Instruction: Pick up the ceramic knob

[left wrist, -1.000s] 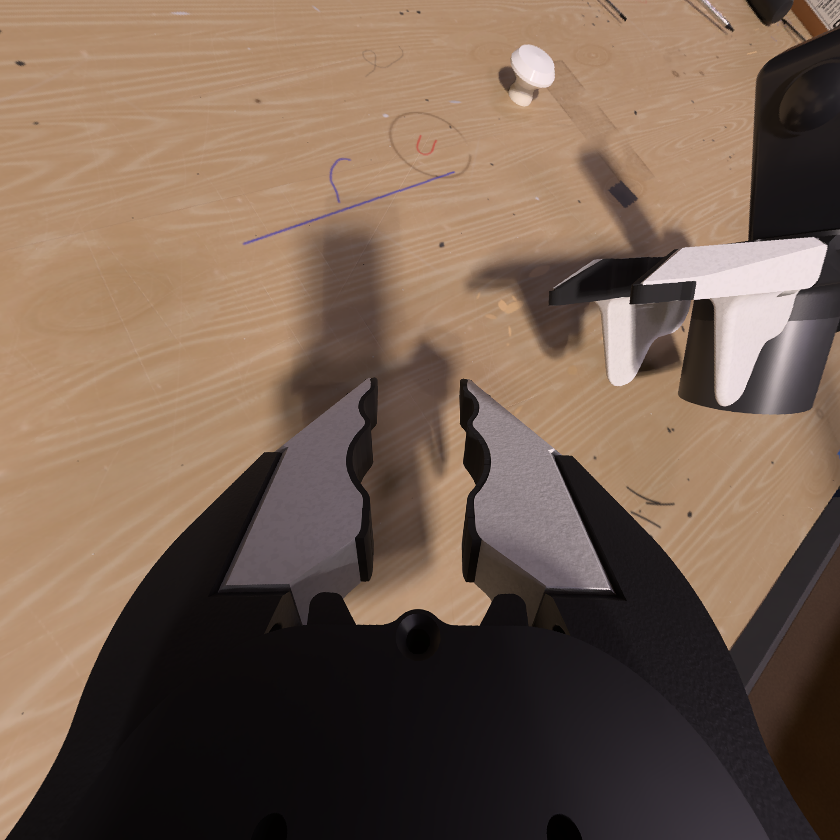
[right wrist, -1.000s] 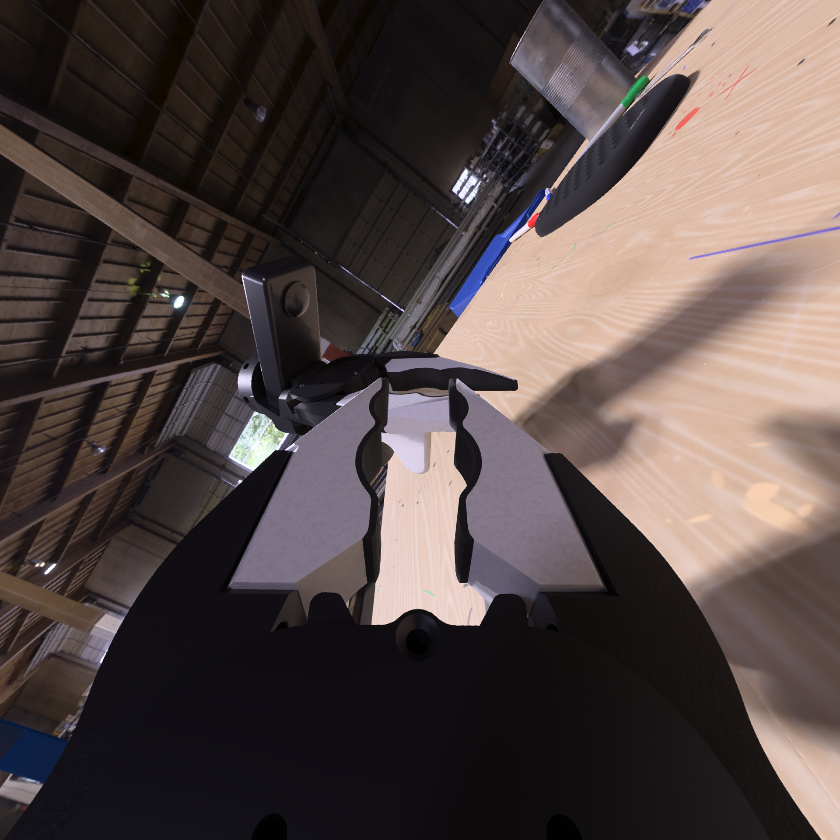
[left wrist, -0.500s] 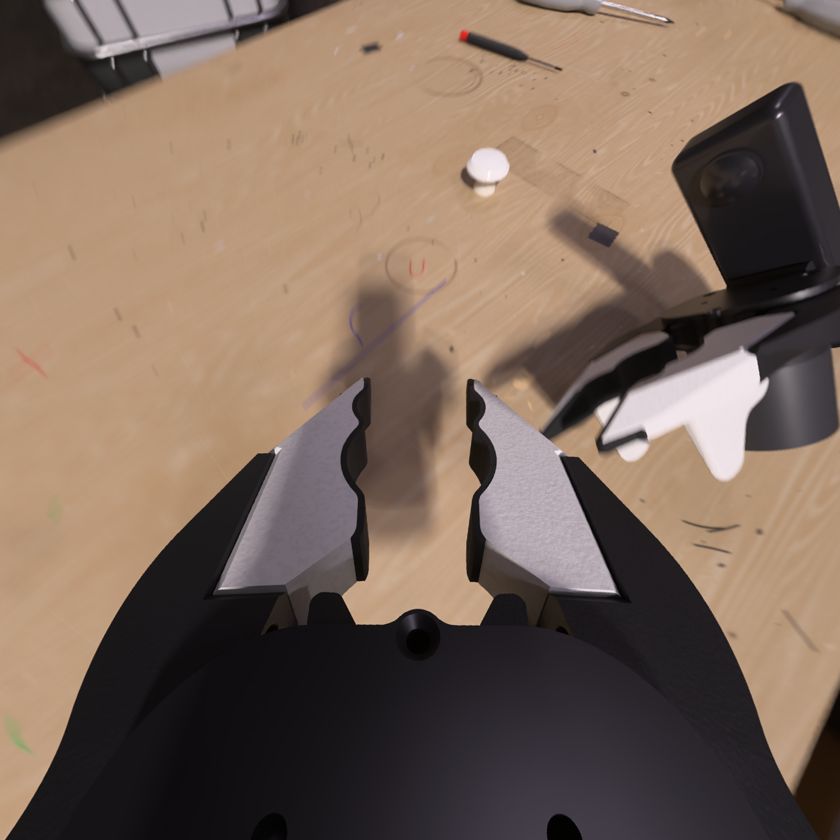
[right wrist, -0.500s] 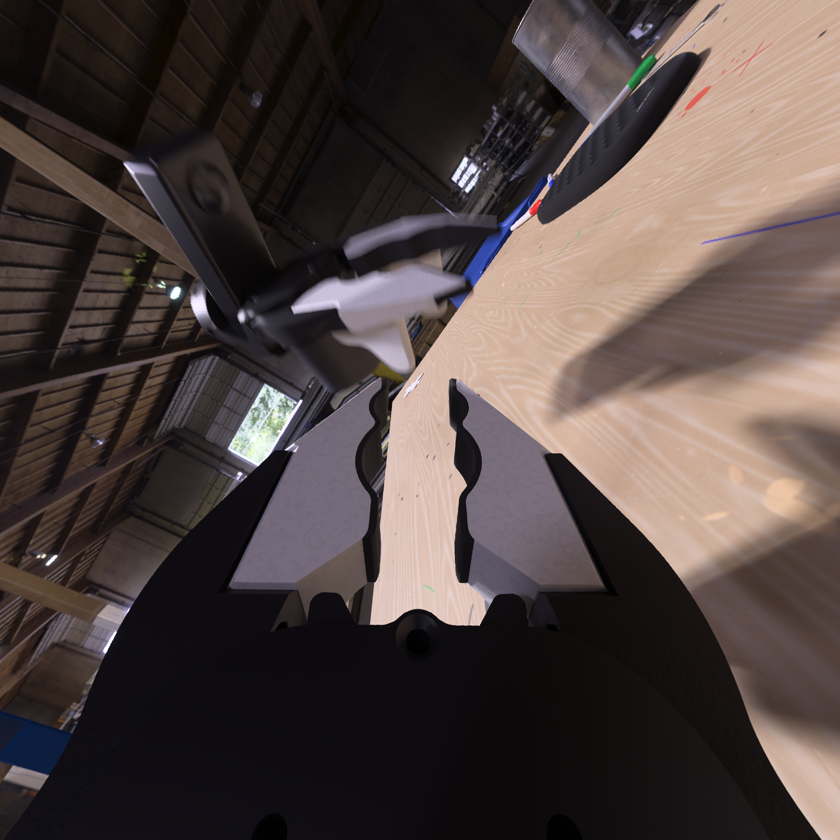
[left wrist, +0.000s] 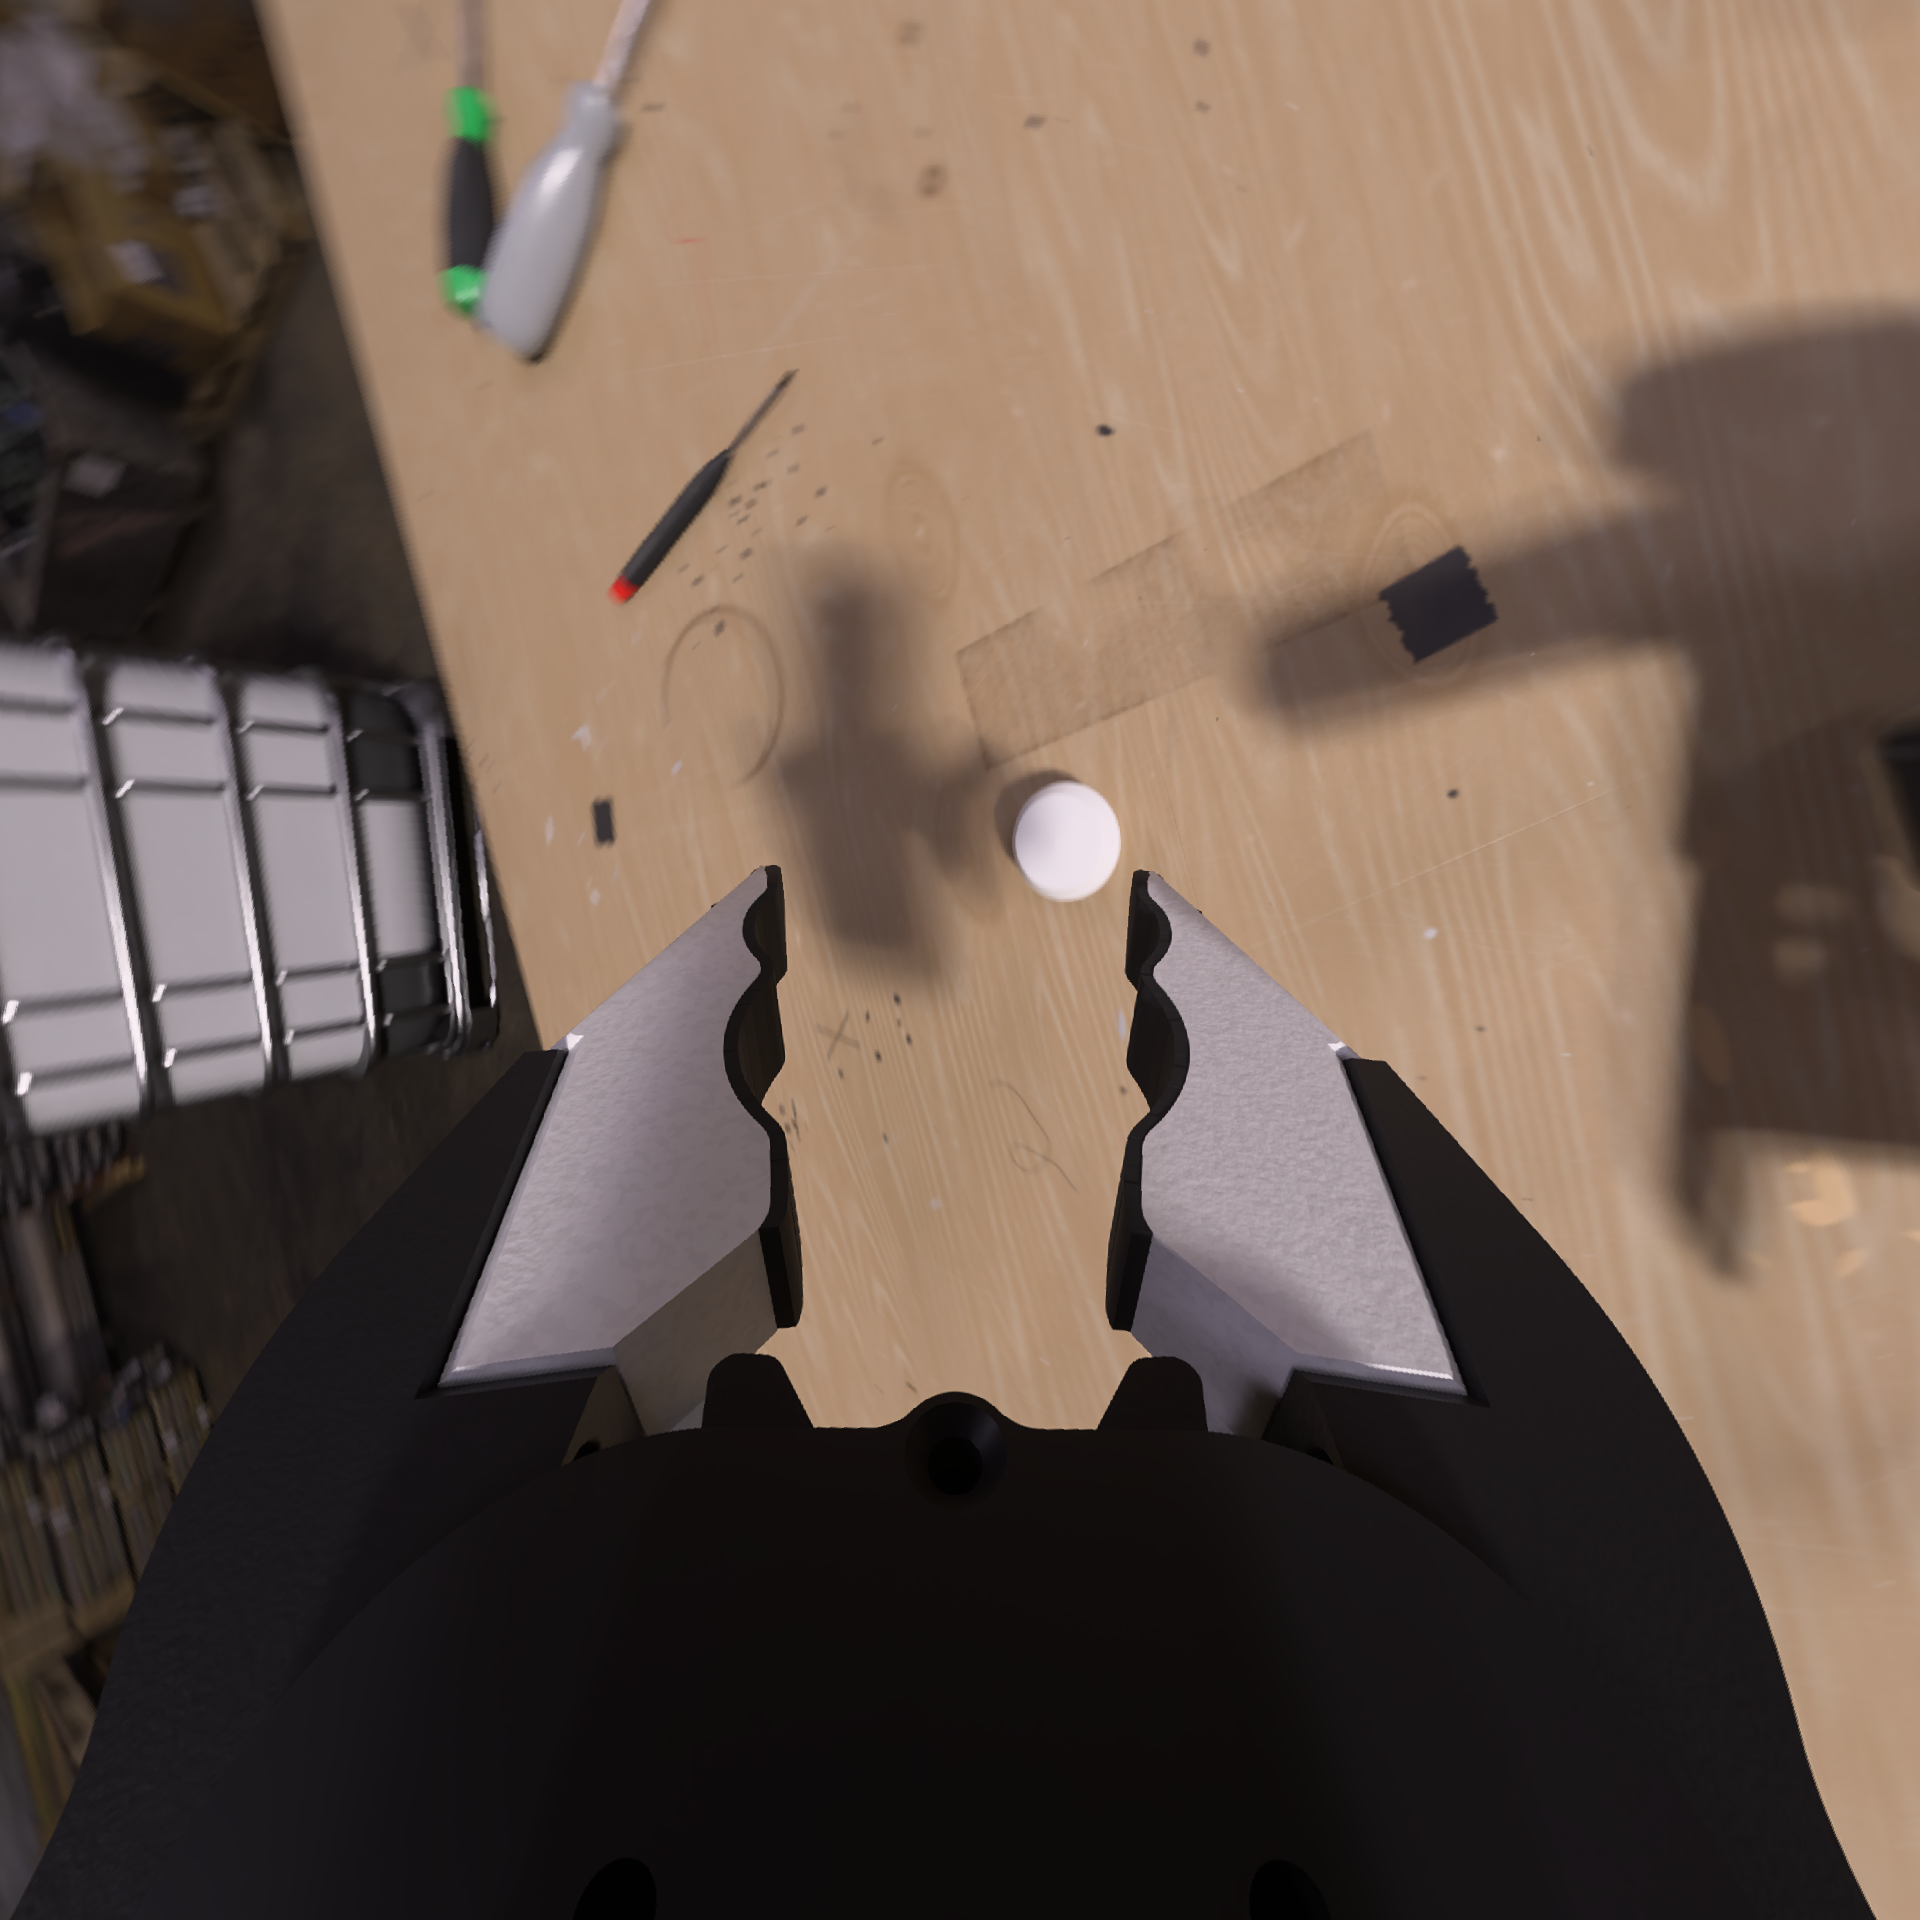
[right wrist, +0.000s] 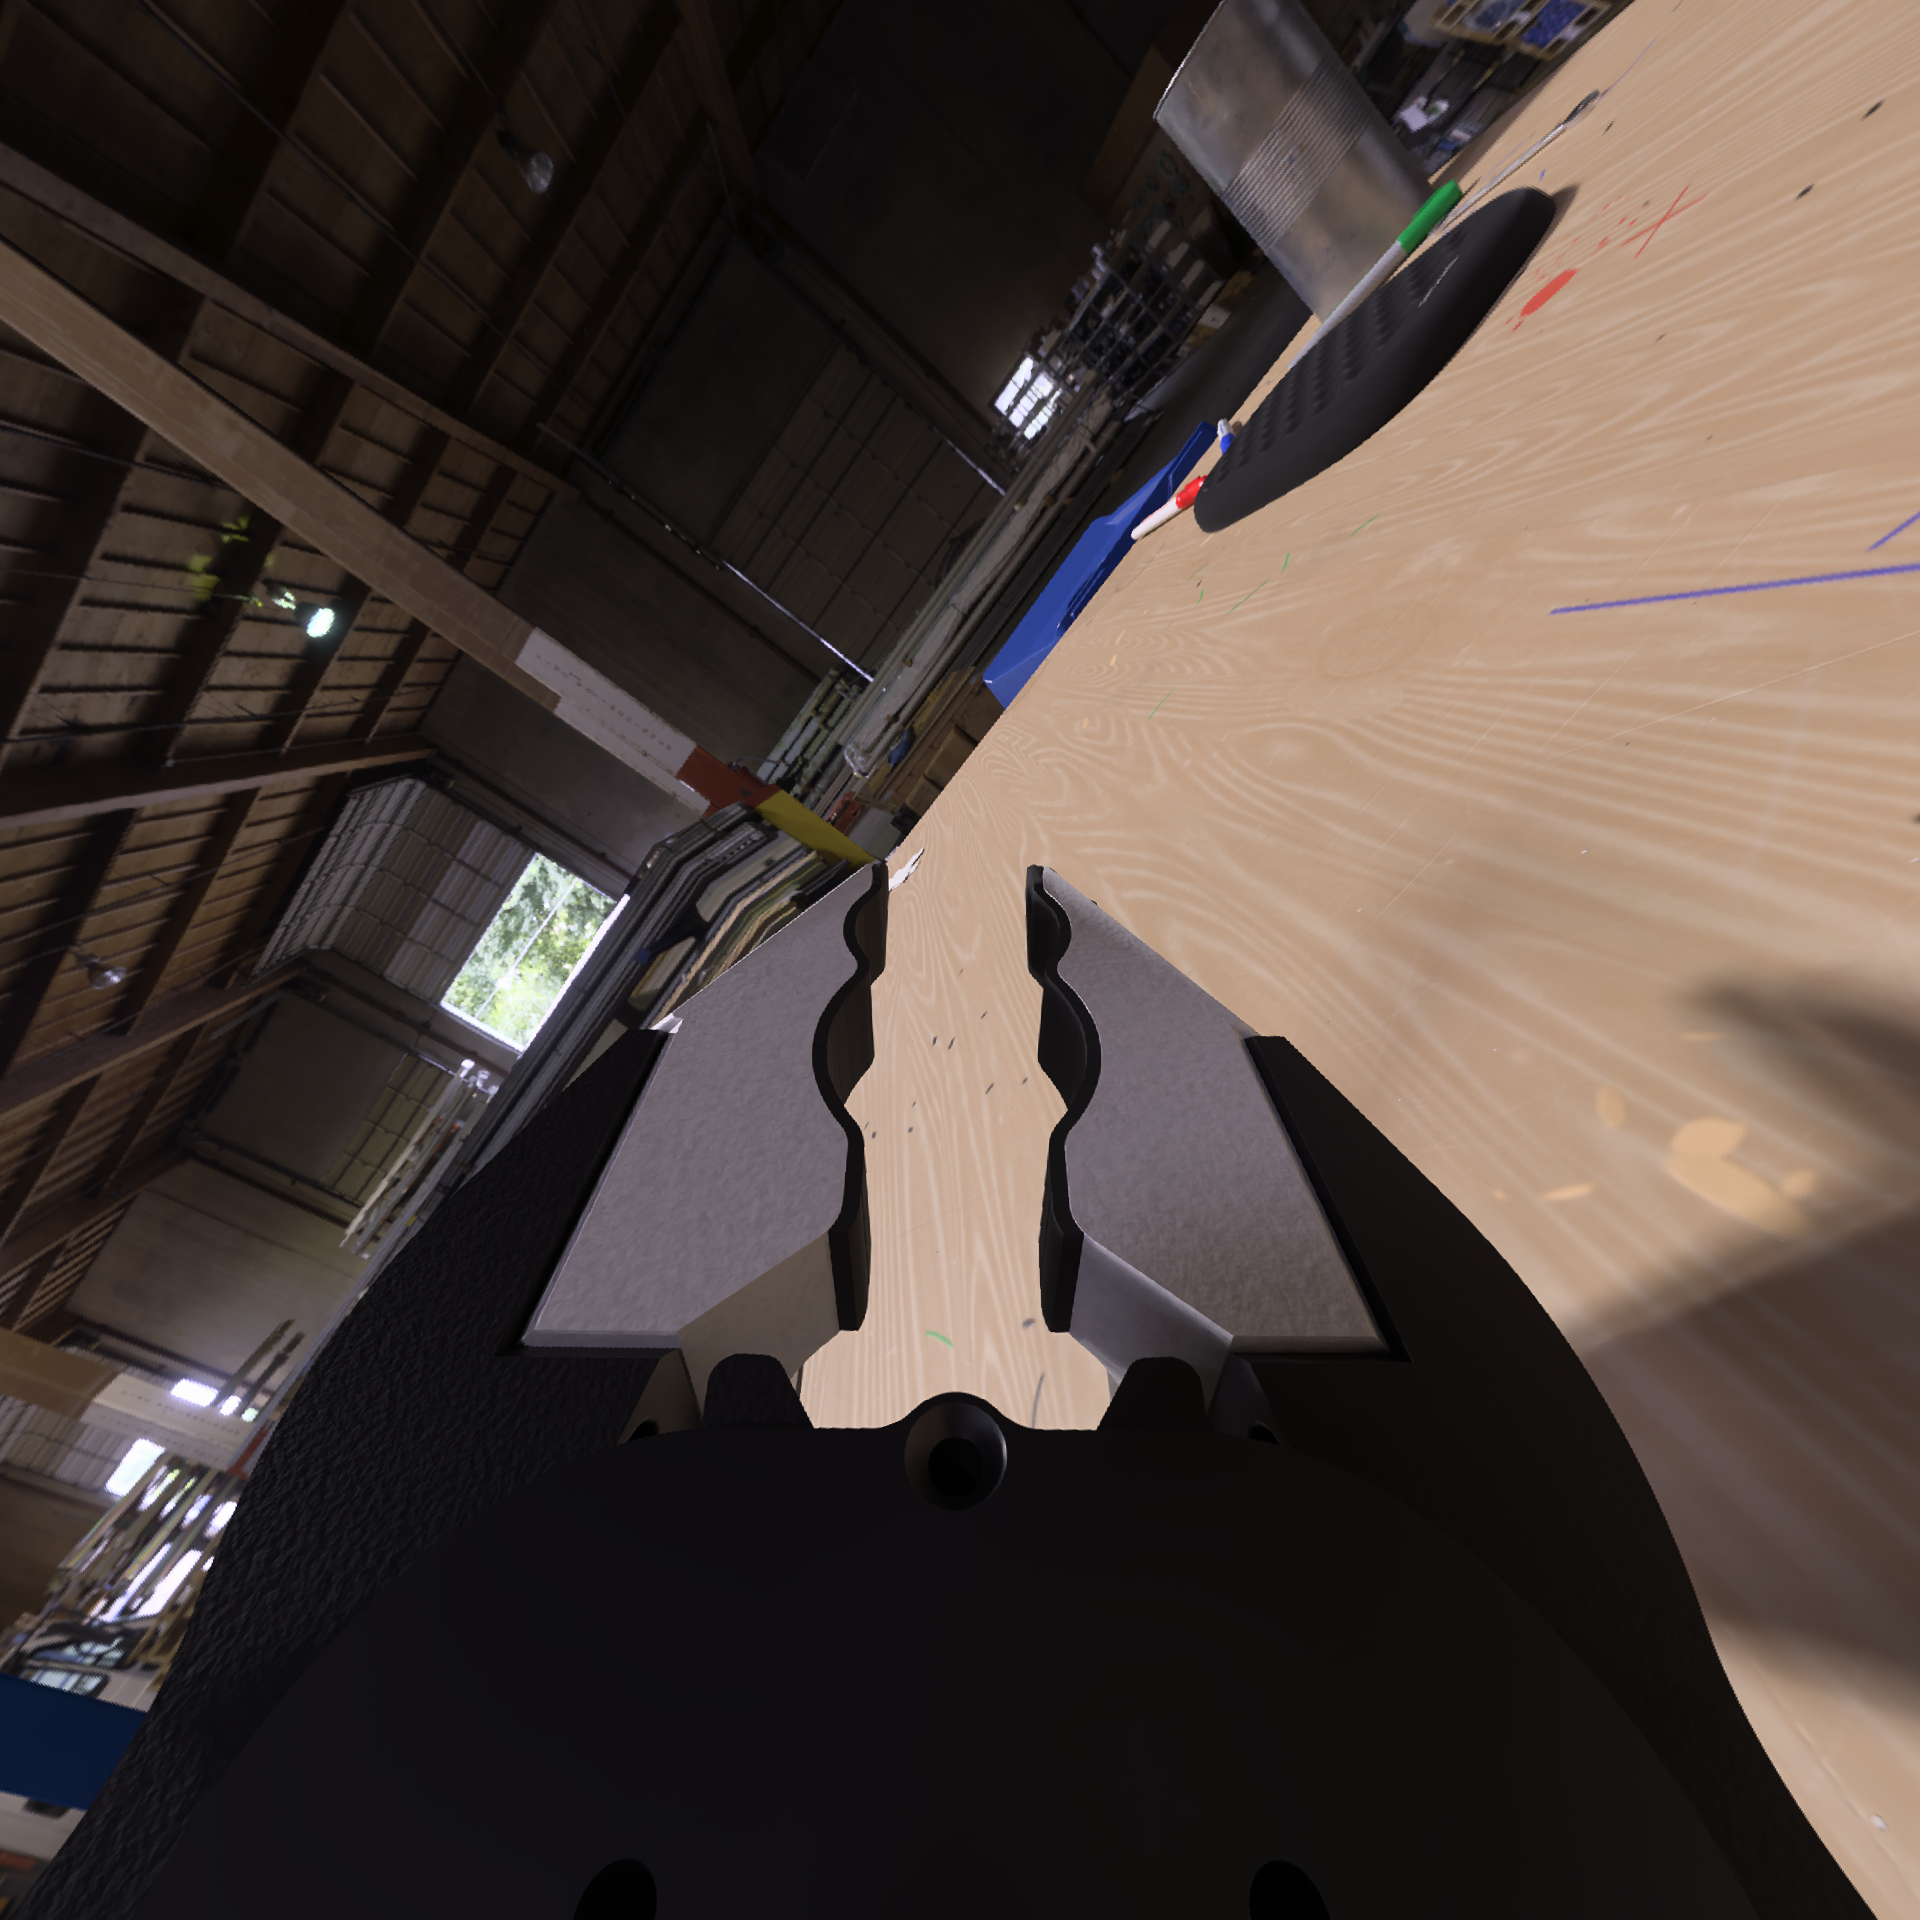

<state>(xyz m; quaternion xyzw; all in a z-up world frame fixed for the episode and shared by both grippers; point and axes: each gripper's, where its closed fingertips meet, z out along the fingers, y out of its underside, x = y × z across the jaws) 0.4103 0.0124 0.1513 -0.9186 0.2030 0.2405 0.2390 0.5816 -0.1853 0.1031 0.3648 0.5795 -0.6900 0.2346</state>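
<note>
Down on the table point(left wrist: 1299, 208), the ceramic knob point(left wrist: 1067, 837) sits white and round, seen from above, just ahead of the left tongs point(left wrist: 954, 899) and nearer their right-hand fingertip point(left wrist: 1143, 914) than the other. Those tongs are spread wide, holding nothing, hovering above the wood with the knob still outside the gap between the fingers (close, but no contact). A dark shadow falls on the table just left of the knob. Farther off lie a slim black screwdriver with a red tip point(left wrist: 696, 494), a grey-handled tool point(left wrist: 556, 229) and a black-and-green one point(left wrist: 465, 203) beside it. A small black square point(left wrist: 1439, 618) rests to the right, and a ribbed grey case point(left wrist: 218, 873) sits beyond the table's left edge.

Over on the other side, the right tongs point(right wrist: 956, 883) are also parted and empty, pointing low along the table point(right wrist: 1455, 831). A round black pad point(right wrist: 1371, 364), a green-capped marker point(right wrist: 1392, 255) and a metal container point(right wrist: 1288, 145) stand well away.
</note>
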